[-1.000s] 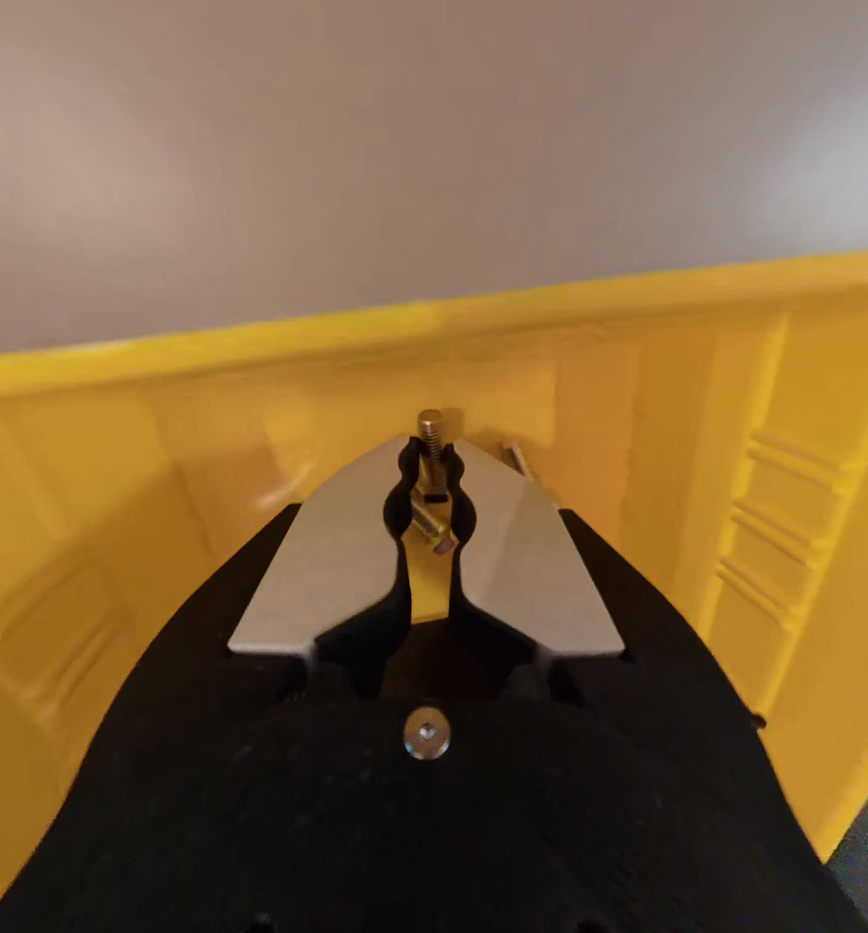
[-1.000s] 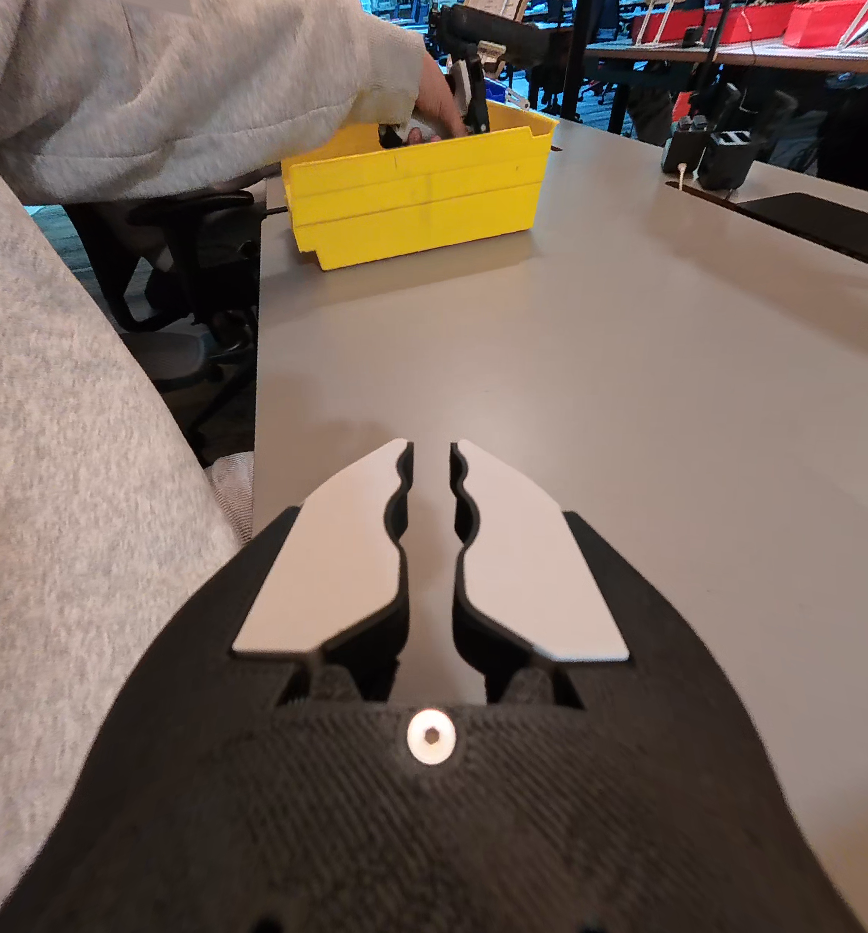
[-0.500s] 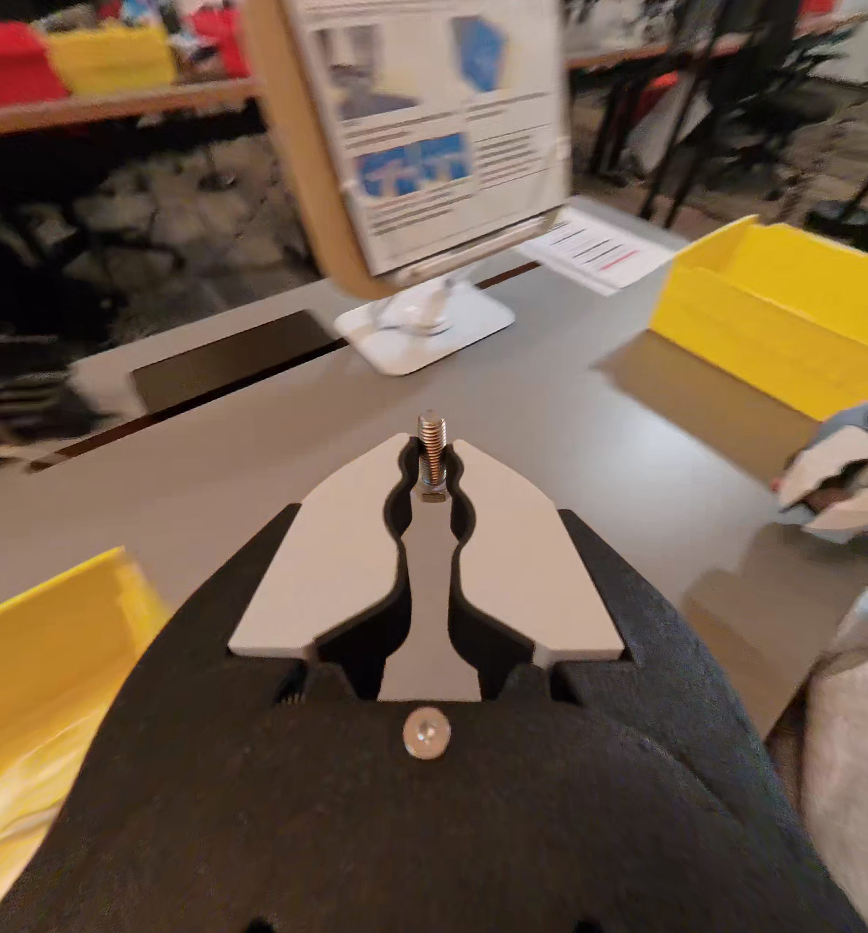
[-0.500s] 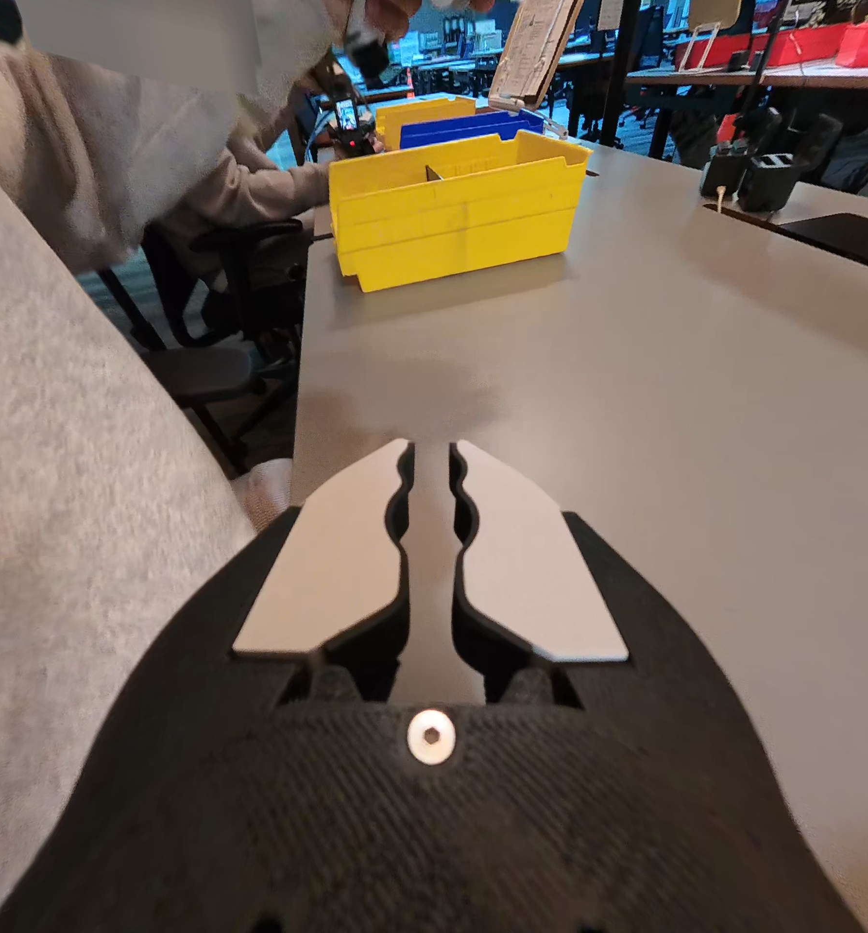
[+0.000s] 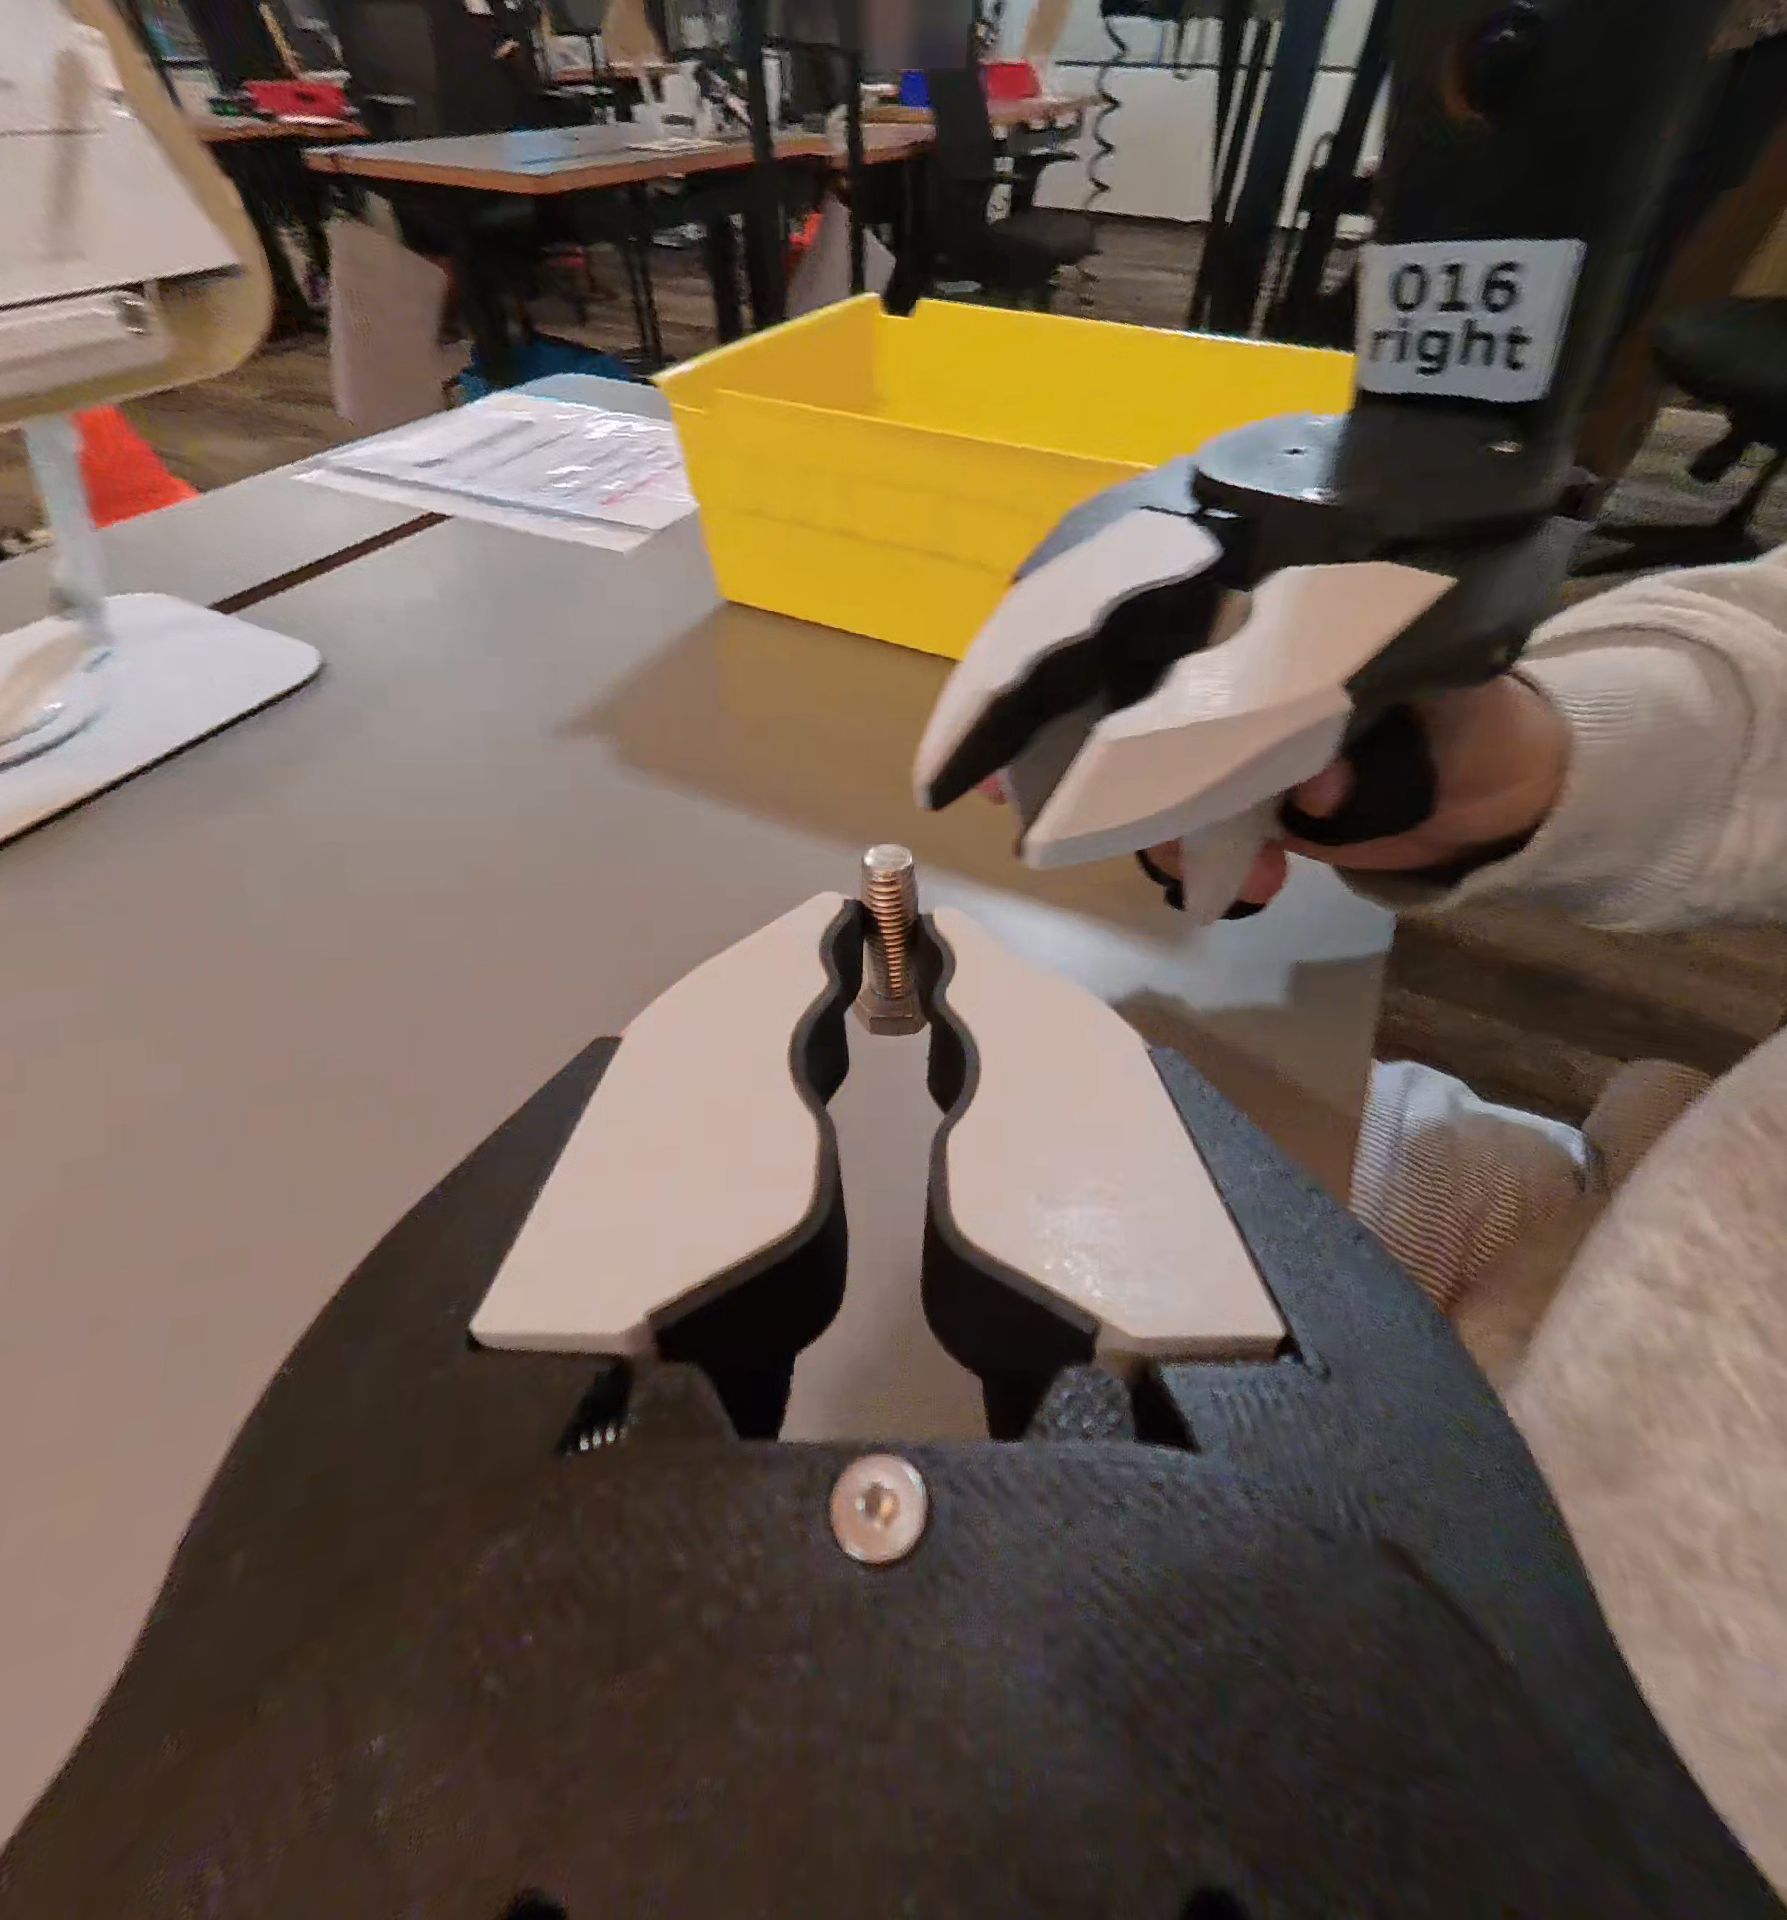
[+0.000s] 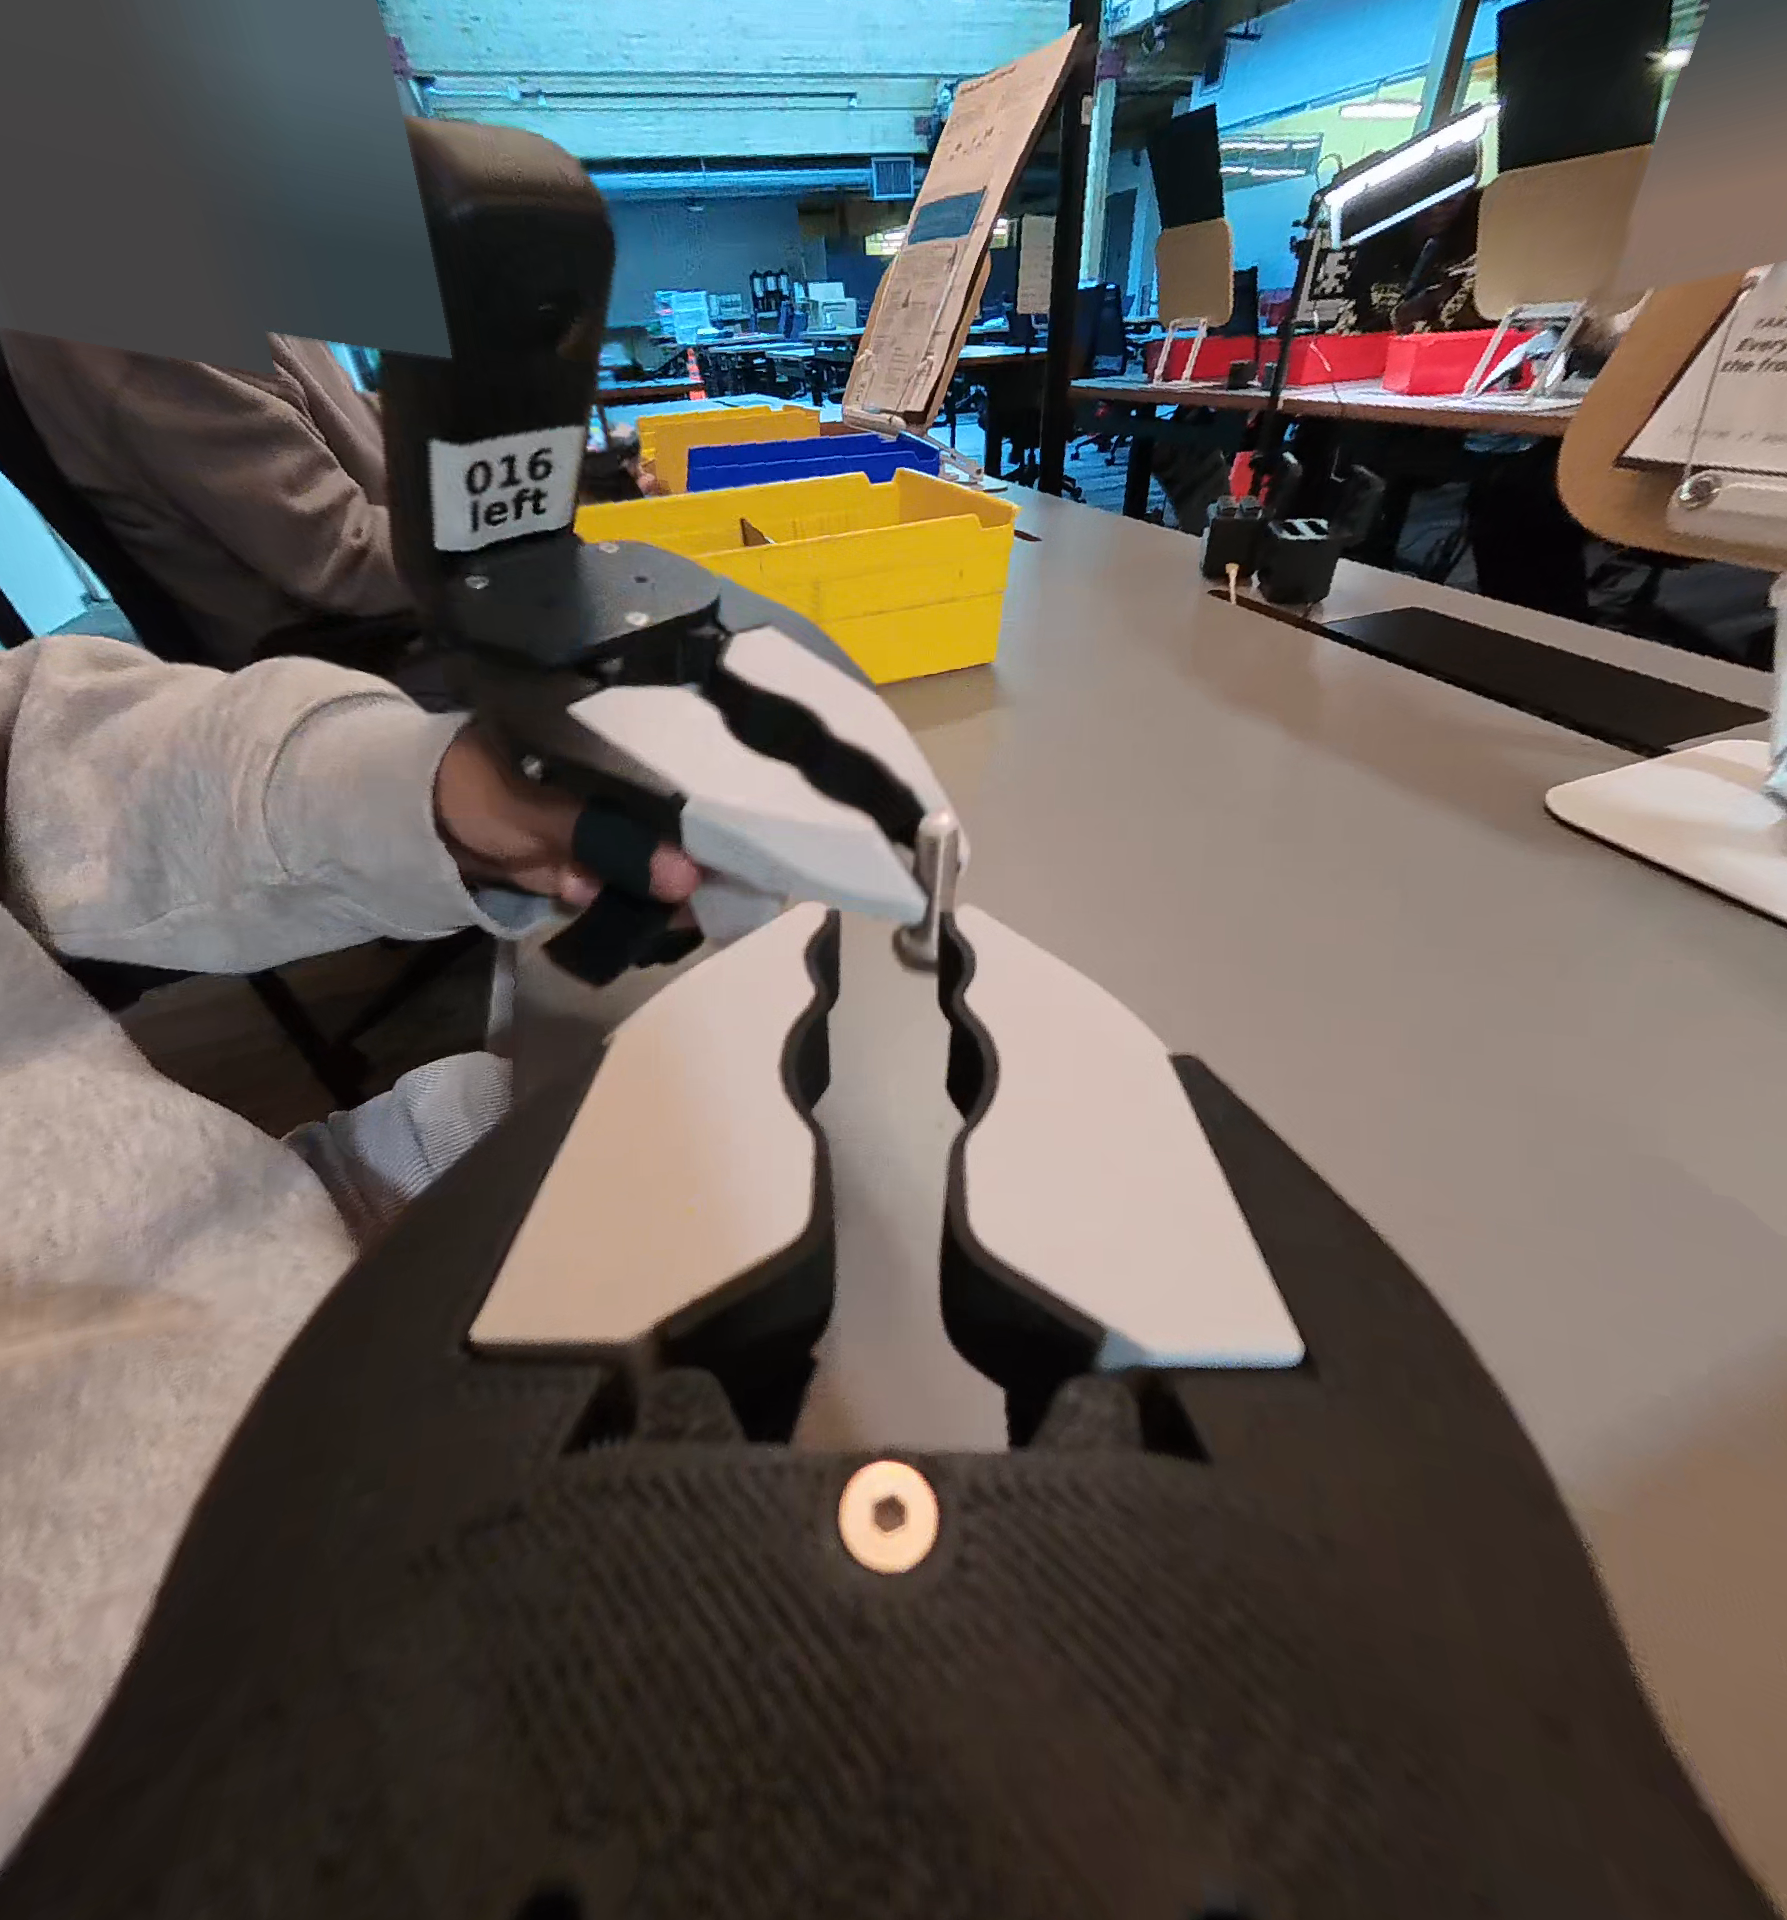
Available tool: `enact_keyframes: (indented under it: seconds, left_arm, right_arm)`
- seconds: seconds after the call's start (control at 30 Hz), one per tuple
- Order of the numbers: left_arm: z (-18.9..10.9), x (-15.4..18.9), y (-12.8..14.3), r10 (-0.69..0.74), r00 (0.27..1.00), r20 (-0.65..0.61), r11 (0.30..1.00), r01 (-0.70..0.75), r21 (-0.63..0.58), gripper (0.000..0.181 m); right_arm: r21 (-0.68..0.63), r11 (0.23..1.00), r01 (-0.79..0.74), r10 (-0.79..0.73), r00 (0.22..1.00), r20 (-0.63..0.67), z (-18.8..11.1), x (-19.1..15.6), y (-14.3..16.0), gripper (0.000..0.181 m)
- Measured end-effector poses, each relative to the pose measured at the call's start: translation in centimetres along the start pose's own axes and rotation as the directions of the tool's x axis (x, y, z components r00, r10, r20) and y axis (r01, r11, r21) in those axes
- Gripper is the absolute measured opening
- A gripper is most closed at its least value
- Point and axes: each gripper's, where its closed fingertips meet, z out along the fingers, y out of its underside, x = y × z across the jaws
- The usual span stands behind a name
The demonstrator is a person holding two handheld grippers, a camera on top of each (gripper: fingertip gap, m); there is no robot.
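Left gripper has its fingers clamped on a steel bolt, gripped at the fingertips with the threaded end pointing forward and the hex head sitting back between the fingers, held above the grey table. Right gripper sits just beside the bolt, fingers a little apart and holding nothing, a yellow bin on the table behind it. Judged from this, a steady left grip and a straight bolt matter most; any tilt at the fingertips would likely let it pivot or slip.
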Motion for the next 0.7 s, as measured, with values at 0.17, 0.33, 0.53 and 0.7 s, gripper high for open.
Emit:
enact_keyframes:
  seconds: [0.17,0.33,0.53,0.7]
  left_arm:
    - [0.0,1.2,0.8,0.050,0.999,-0.017,0.999,-0.050,0.005,0.010]
    - [-0.4,1.5,0.5,0.071,0.997,-0.026,0.996,-0.070,0.047,0.010]
    - [-0.2,1.8,0.8,0.106,0.994,-0.023,0.993,-0.105,0.052,0.010]
    - [0.1,1.7,1.3,0.086,0.996,-0.034,0.995,-0.084,0.052,0.037]
  right_arm:
    - [-0.015,0.999,-0.037,0.037,0.999,0.032,0.4,-0.4,0.5,0.017]
    - [-0.035,0.999,-0.023,0.025,0.997,0.077,0.8,-1.2,1.1,0.015]
    - [-0.041,0.999,-0.014,0.017,0.996,0.089,1.1,-1.3,1.3,0.010]
    - [-0.027,0.999,-0.021,0.023,0.997,0.067,0.8,-1.0,0.8,0.009]
